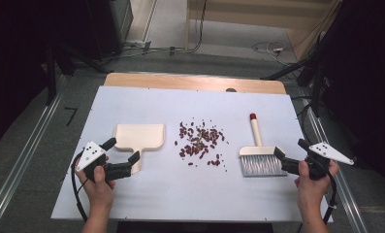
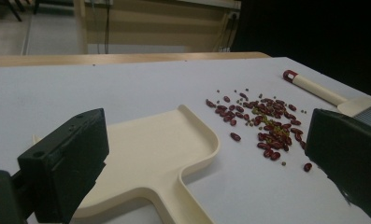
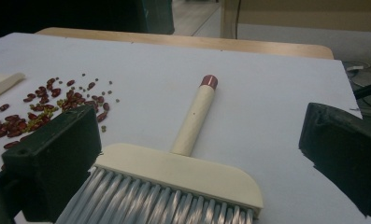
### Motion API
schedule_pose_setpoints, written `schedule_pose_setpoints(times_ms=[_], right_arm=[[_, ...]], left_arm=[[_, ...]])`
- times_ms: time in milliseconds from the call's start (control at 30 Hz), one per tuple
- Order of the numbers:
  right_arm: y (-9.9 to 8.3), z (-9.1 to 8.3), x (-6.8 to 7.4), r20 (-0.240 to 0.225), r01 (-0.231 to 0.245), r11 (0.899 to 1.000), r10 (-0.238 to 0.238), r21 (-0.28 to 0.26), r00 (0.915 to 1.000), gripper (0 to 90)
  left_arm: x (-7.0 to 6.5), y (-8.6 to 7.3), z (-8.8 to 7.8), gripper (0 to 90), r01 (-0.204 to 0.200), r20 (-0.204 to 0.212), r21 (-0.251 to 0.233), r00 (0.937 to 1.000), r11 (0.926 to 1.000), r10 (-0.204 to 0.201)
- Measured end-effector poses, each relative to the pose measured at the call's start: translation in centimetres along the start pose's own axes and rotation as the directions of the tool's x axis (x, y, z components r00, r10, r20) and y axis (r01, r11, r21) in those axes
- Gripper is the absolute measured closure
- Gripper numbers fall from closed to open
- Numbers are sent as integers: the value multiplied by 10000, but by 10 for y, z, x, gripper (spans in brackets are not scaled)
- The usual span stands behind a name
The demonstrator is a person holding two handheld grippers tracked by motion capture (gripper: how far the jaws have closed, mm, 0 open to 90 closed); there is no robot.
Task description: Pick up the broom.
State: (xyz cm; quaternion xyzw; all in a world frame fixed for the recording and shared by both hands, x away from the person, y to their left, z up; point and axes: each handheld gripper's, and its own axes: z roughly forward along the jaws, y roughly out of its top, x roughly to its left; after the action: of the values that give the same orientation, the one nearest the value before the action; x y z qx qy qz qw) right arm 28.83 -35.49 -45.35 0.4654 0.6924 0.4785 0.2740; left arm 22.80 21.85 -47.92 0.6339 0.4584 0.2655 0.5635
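Nearest the camera, two hands come in from the bottom edge, each holding a gripper with its jaws spread wide and nothing between them. By the look of it, the left gripper (image 1: 124, 151) is lining up on the cream dustpan (image 1: 138, 135), its jaws straddling the handle without touching. The right gripper (image 1: 291, 153) hovers just beside the brush (image 1: 261, 158), whose red-tipped handle points away and whose grey bristles face the person. Between pan and brush lies a scatter of red beans (image 1: 201, 142) mixed with small green ones on the white table (image 1: 146, 194). To do this well, I'd say each gripper should close squarely on its tool before any sweeping. Nothing sits in the dustpan yet.
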Motion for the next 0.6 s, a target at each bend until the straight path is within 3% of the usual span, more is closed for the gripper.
schedule_pose_setpoints(times_ms=[200, 300, 333, 400, 433, 467, 533, 600], right_arm=[[10, 6, 8, 200, 100, 9994, -107, 345, 9997, 0], [26, 12, 12, 450, 111, 9985, -135, 535, 9989, 0], [38, 15, 14, 585, 38, 9987, -68, 517, 9983, 52], [44, 18, 15, 770, -129, 9985, 89, 527, 9970, 59], [56, 26, 14, 536, -336, 9962, 293, 809, 9981, 102], [56, 26, 14, 536, -336, 9962, 293, 809, 9981, 102], [73, 41, 16, 736, -51, 9881, -64, 1540, 9973, 179], [82, 51, 16, 854, -78, 9815, -88, 1915, 9963, 229]], left_arm=[[-4, 2, 1, 1, 19, 54, 38, 10000, 10000, -19], [-4, 3, 2, 1, 104, 89, 81, 9999, 9999, -105], [-4, 4, 2, 1, 150, 153, 116, 9998, 9998, -151], [-4, 3, 3, 1, 111, 147, 172, 9998, 9998, -114], [-5, 3, 3, 1, 113, 159, 158, 9998, 9998, -116], [-5, 3, 3, 1, 115, 163, 152, 9998, 9998, -118], [-6, 4, 3, 1, 15, 113, 191, 9999, 9998, -18], [-6, 4, 4, 1, -57, 93, 237, 9999, 9997, 55]])
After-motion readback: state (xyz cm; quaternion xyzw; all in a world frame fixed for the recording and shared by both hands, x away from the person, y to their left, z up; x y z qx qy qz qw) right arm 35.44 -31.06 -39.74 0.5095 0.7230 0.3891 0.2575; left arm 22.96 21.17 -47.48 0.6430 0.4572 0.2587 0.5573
